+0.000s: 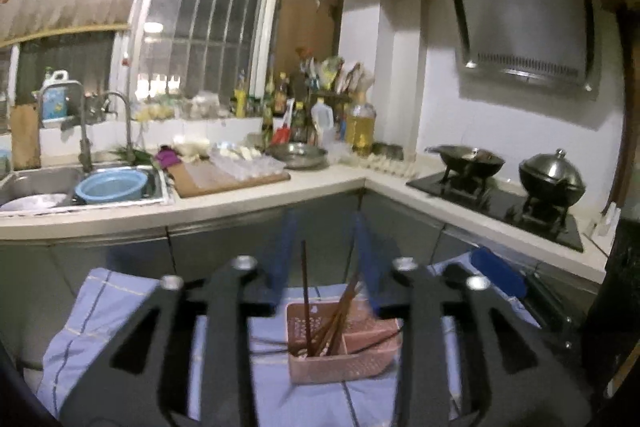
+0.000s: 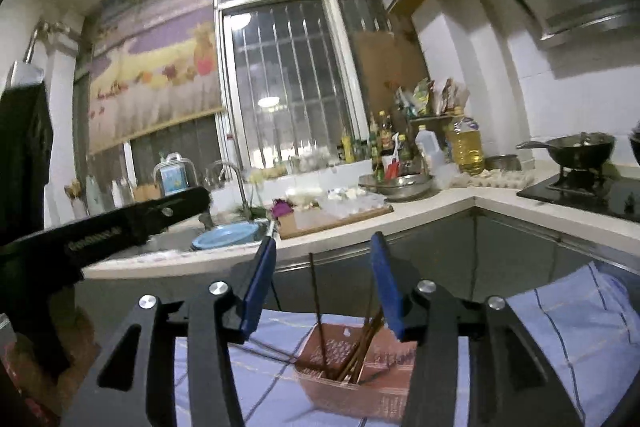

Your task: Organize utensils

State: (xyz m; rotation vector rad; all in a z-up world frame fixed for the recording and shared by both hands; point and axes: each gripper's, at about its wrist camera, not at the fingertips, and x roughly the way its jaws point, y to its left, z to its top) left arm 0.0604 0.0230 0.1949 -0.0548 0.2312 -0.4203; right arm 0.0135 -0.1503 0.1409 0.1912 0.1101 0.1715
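Observation:
A pink slotted utensil basket (image 1: 340, 351) stands on a light blue checked cloth (image 1: 100, 311). Several brown chopsticks (image 1: 332, 319) stand and lean in its left compartment. My left gripper (image 1: 324, 227) is open and empty, its blue fingers (image 1: 285, 251) spread above the basket. In the right wrist view the same basket (image 2: 356, 367) and chopsticks (image 2: 360, 347) sit below my right gripper (image 2: 324, 247), which is open and empty. The left gripper's black body (image 2: 104, 231) crosses that view at the left.
An L-shaped counter (image 1: 280, 191) runs behind, with a sink (image 1: 40, 183), a blue bowl (image 1: 112, 187), a cutting board (image 1: 224, 179), bottles (image 1: 360, 123) and a metal bowl (image 1: 298, 153). A stove (image 1: 500, 199) with a wok (image 1: 466, 157) and lidded pot (image 1: 552, 177) is at the right.

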